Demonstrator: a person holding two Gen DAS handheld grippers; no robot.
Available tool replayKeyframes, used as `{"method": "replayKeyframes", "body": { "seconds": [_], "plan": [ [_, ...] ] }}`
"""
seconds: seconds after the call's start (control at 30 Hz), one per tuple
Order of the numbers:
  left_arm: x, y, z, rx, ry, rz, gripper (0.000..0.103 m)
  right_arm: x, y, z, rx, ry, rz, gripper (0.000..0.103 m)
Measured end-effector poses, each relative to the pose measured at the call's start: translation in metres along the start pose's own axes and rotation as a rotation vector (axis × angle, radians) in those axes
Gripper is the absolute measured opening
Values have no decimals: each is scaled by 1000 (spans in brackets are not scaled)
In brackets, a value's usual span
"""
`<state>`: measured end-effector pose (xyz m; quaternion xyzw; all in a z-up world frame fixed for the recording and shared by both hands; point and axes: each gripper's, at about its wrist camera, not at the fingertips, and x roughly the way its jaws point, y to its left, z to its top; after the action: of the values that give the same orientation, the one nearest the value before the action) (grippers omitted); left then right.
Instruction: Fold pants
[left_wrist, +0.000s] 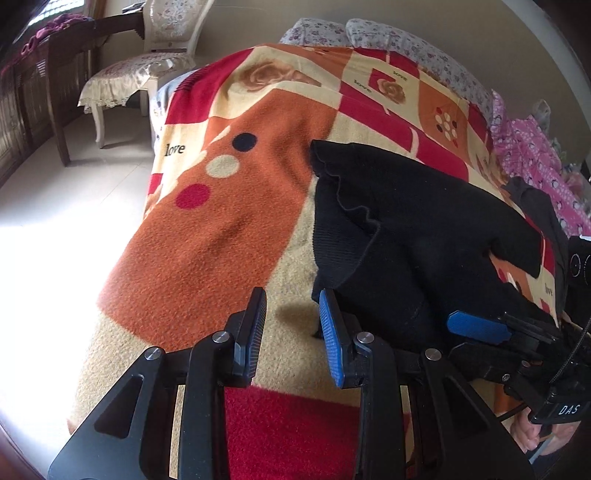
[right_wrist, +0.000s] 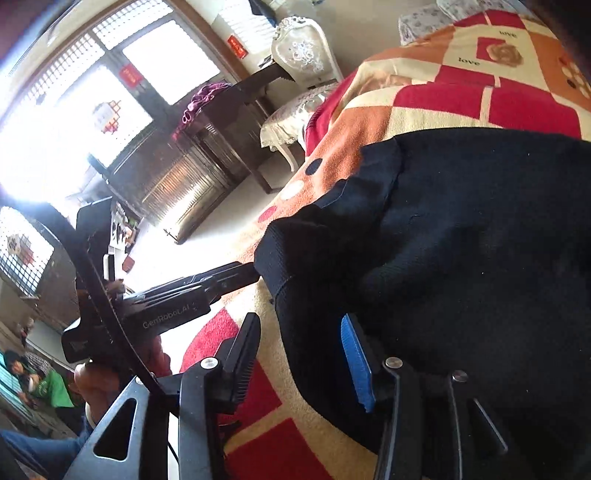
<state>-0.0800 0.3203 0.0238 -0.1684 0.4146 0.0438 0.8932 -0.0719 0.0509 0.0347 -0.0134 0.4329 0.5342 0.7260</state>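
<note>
Both claws hang low over the bed, each with its jaws spread and nothing pinched between them. On the left gripper (left_wrist: 293, 332), the black pad and the blue pad stand well apart over bare cream and orange blanket (left_wrist: 221, 221); the blue pad sits right at the near edge of the black pants (left_wrist: 424, 229), though whether it actually touches the cloth I cannot tell. That claw points forward up the bed, tilted slightly down toward the fleece. Off to its right, the right gripper (left_wrist: 480, 326) shows side-on, pointing leftward, one blue pad lying against the lower hem of the pants. From the right wrist view, the right gripper (right_wrist: 303, 354) is likewise wide open, its black pad over the blanket (right_wrist: 443, 99) and its blue pad tucked at or under the dark fabric's edge. The pants (right_wrist: 461, 240) lie in a bunched heap ahead and to the right of this claw, ribbed waistband nearest it. To its left, the left gripper's black body reaches in toward the waistband's corner, a hand (right_wrist: 96, 384) gripping its handle below. Beyond both claws, past the bed's left side, a white chair (left_wrist: 147, 66) stands.
</note>
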Motion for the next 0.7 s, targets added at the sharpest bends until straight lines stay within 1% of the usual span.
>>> {"method": "replayKeyframes", "body": {
  "seconds": [0.03,0.13,0.17,0.23,0.3,0.33,0.4,0.5,0.6,0.63,0.67,0.7],
  "plan": [
    [2,-1,0,27,-2,-11,31,2,3,0,-18,0,-14,46],
    [6,-1,4,90,-1,-42,52,13,3,2,-33,15,-43,46],
    [5,1,6,98,-3,-58,52,16,4,4,-35,21,-50,46],
    [-3,8,12,99,-24,-128,53,20,3,8,-40,20,-49,46],
    [-9,13,19,104,-49,-177,69,18,2,7,-32,21,-48,46],
    [-7,14,23,116,-50,-197,82,18,0,6,-28,22,-46,46],
    [-1,12,27,140,-33,-196,83,20,-2,6,-19,24,-47,46],
    [12,3,26,207,14,-245,83,18,-1,5,-14,17,-45,46],
    [30,-8,19,251,66,-254,83,15,-2,1,-19,13,-53,46],
    [33,-11,17,252,78,-253,79,13,-2,-1,-23,14,-61,46],
    [30,-13,17,257,70,-268,59,13,-2,-1,-25,16,-70,46],
    [26,-16,17,259,87,-311,47,12,-1,-1,-24,15,-72,46]
  ]
}}
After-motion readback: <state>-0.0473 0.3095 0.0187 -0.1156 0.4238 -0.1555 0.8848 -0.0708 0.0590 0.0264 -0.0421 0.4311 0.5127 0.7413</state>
